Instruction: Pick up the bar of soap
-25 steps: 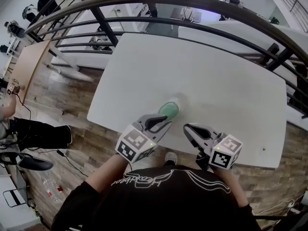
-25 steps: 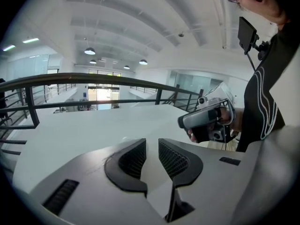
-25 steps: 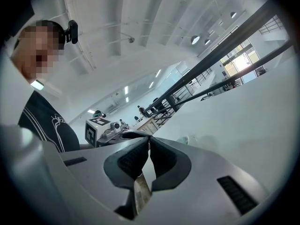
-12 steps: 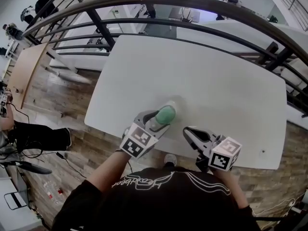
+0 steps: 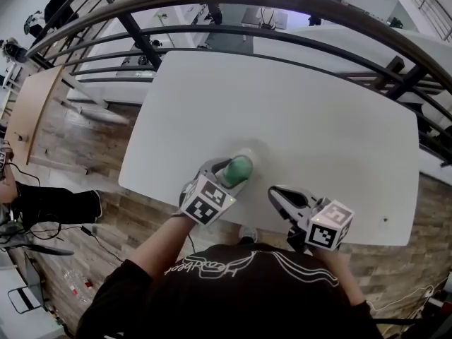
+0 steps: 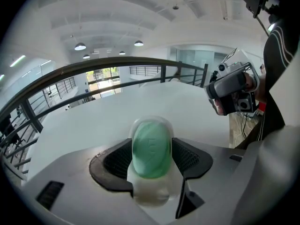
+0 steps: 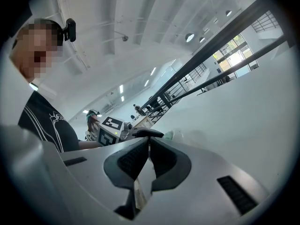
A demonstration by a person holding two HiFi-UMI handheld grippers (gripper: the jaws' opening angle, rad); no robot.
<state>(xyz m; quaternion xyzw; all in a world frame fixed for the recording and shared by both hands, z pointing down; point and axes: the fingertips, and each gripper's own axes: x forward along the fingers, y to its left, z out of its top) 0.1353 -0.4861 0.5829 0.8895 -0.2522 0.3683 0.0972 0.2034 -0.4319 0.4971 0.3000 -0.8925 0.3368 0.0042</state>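
A green oval bar of soap [image 5: 237,169] stands on edge in a clear wrap near the front of the white table [image 5: 318,111]. My left gripper [image 5: 232,174] has reached round it. In the left gripper view the soap [image 6: 151,146] sits between the two black pads [image 6: 117,161], and the jaws are opening wide. I see no firm squeeze on it. To the right of the soap, my right gripper [image 5: 277,195] hovers over the table's front edge. Its jaws are shut with nothing in them [image 7: 149,146].
A dark metal railing [image 5: 282,2] curves round the far side of the table. Wood-look floor lies to the left and below the front edge. A small dark speck [image 5: 385,220] marks the table's right front corner.
My left gripper has moved forward and its jaws have spread from nearly shut to wide, now flanking the soap. The right gripper has barely moved.
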